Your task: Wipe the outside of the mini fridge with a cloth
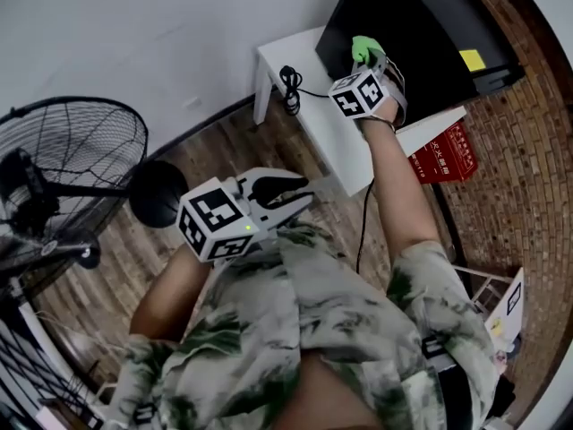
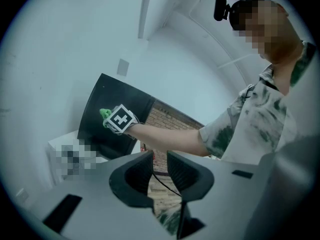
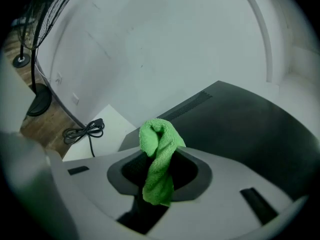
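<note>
Mini fridge [image 1: 421, 34] sat on white table [image 1: 336, 128] by wall. Green cloth [image 1: 363, 48] was clamped in right gripper [image 1: 369, 61], at fridge's outer face; couldn't confirm contact. Left gripper [image 1: 288, 191] was near torso, jaws slightly parted, empty. Step looked like wiping, probably early. Next move called for pressing cloth flat and sweeping across. Count: one fridge, one cloth, two grippers, one table, one coiled cable [image 1: 291, 86].

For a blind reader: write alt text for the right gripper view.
A green cloth is pinched between the right gripper's jaws, close to the black mini fridge. A coiled black cable lies on the white table beside it.
</note>
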Tool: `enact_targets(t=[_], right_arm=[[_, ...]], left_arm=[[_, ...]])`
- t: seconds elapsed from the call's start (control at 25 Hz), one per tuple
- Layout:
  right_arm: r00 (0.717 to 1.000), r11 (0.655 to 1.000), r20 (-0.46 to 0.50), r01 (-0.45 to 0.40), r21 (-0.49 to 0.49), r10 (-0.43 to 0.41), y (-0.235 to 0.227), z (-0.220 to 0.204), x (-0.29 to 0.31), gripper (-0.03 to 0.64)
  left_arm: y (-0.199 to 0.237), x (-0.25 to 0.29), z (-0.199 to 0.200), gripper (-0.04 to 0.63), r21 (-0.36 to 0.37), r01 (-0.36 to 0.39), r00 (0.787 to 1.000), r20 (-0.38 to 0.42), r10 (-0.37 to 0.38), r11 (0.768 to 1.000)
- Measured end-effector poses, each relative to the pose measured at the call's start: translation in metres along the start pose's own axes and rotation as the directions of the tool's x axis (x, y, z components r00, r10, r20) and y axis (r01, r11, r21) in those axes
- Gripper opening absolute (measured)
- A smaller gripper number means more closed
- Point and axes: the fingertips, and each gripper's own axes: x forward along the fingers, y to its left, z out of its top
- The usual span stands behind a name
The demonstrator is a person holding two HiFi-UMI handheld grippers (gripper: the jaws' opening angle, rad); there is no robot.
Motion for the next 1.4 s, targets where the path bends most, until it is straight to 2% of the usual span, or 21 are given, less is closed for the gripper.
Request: enact_targets(t=[0.2, 0.44, 0.64, 0.76, 0.92, 1.16, 1.4], right_arm=[[0.998, 0.999, -0.027, -0.050, -0.005, 0.050, 0.032, -0.011, 0.021, 0.114], [0.986, 0.988, -0.078, -0.150, -0.023, 0.148, 0.082, -0.032, 0.046, 0.115], [0.979, 0.983, -0.097, -0.183, -0.026, 0.179, 0.098, -0.038, 0.050, 0.115], [0.986, 0.987, -0.043, -0.160, -0.021, 0.159, 0.080, -0.014, 0.039, 0.115], [0.995, 0.996, 0.049, -0.091, -0.007, 0.091, 0.033, 0.031, 0.020, 0.115], [0.983, 0.999, 0.178, 0.036, -0.005, -0.034, -0.044, 0.103, -0.013, 0.115], [0.971, 0.990, 0.204, 0.137, -0.031, -0.128, -0.105, 0.143, -0.020, 0.115]], left_arm=[[0.009, -0.006, 0.002, 0.094, -0.011, -0.017, 1.000, 0.003, 0.017, 1.000], [0.019, -0.013, 0.000, 0.094, -0.029, -0.043, 0.999, 0.005, 0.043, 0.999], [0.024, -0.021, 0.000, 0.094, -0.046, -0.065, 0.998, 0.020, 0.066, 0.997], [0.026, -0.022, 0.002, 0.094, -0.039, -0.067, 0.997, 0.026, 0.068, 0.997], [0.021, -0.020, 0.008, 0.094, -0.023, -0.056, 0.997, 0.044, 0.056, 0.998], [0.015, -0.022, 0.010, 0.094, -0.006, -0.043, 0.997, 0.059, 0.043, 0.999], [0.012, -0.028, 0.012, 0.094, 0.002, -0.051, 0.996, 0.080, 0.050, 0.999]])
